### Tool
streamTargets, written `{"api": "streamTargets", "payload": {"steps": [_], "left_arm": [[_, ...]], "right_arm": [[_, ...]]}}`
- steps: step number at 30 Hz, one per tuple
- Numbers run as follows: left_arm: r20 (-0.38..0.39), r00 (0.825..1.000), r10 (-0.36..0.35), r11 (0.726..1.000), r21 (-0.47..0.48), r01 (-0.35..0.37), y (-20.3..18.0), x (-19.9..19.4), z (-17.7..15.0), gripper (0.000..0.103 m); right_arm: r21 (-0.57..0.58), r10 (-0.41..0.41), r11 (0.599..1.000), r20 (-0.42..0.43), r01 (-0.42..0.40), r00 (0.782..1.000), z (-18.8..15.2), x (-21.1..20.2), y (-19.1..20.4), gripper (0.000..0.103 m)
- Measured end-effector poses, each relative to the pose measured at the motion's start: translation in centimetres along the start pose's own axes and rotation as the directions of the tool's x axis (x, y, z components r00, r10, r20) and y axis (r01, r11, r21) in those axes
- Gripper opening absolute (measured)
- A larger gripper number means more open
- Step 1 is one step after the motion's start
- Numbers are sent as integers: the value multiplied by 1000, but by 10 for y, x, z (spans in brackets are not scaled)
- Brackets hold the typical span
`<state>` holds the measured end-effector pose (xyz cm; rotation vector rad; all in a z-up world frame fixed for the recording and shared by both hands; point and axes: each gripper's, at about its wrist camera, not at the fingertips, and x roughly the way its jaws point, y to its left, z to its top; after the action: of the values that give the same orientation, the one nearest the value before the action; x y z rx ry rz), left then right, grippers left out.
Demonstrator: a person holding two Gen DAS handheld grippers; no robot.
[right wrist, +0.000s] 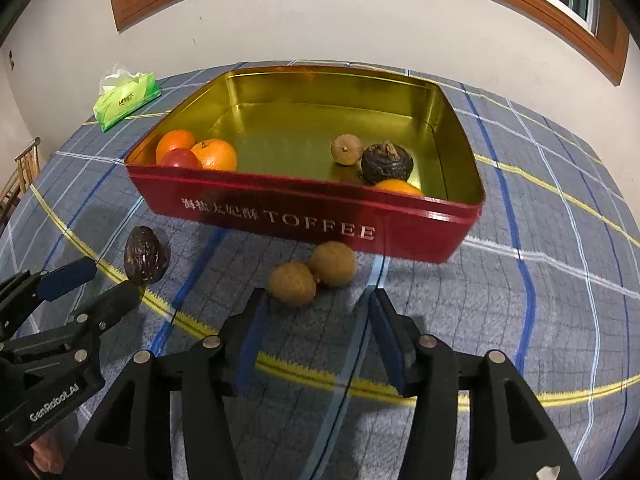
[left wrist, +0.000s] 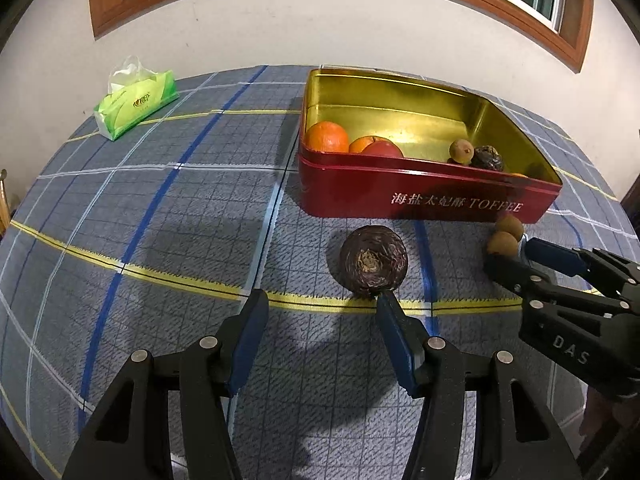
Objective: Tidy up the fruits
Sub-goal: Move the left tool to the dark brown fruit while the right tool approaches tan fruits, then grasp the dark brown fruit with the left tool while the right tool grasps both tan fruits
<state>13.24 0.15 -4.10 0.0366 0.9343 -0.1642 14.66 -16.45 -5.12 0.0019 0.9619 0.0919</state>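
A red toffee tin (left wrist: 432,196) (right wrist: 304,216) with a gold inside holds oranges (right wrist: 214,154), a red apple (right wrist: 180,158), a small brown fruit (right wrist: 346,150) and a dark wrinkled fruit (right wrist: 386,162). On the cloth before it lie a dark wrinkled fruit (left wrist: 374,260) (right wrist: 145,255) and two small brown fruits (right wrist: 292,282) (right wrist: 332,264) (left wrist: 502,244). My left gripper (left wrist: 322,300) (right wrist: 108,280) is open, just short of the dark fruit. My right gripper (right wrist: 318,300) (left wrist: 516,256) is open, just behind the two brown fruits.
A green tissue pack (left wrist: 136,106) (right wrist: 126,100) lies at the far left of the table. The blue checked cloth (left wrist: 160,208) covers the table up to a white wall. A wooden chair (right wrist: 20,176) stands off the left edge.
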Motion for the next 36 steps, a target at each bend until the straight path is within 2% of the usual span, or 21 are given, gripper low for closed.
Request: {"api": "streamTargets", "payload": {"steps": [11,15,17,27,36], "left_arm": [[-3,1000,-10,1000,2,10,-5,3,2,57],[-3,1000,-6,1000,1,6,-6,4,3,57],[-4,1000,-9,1000,1,9,-6,3,3,57],[6,1000,-27,1000,13,27,-15,-1,2,57],[20,999,-29,999,13,29,-21,3,8,57]], "right_arm": [[-19,-9,1000,25,9,1000,9,10,4,54],[-21,-10,1000,37,10,999,8,9,5,51],[-25,-6,1000,41,7,999,6,7,5,42],[-29,-1,1000,48,2,999,-4,0,4,42],[-10,-21,1000,53,22,998,-20,-12,-12,42]]}}
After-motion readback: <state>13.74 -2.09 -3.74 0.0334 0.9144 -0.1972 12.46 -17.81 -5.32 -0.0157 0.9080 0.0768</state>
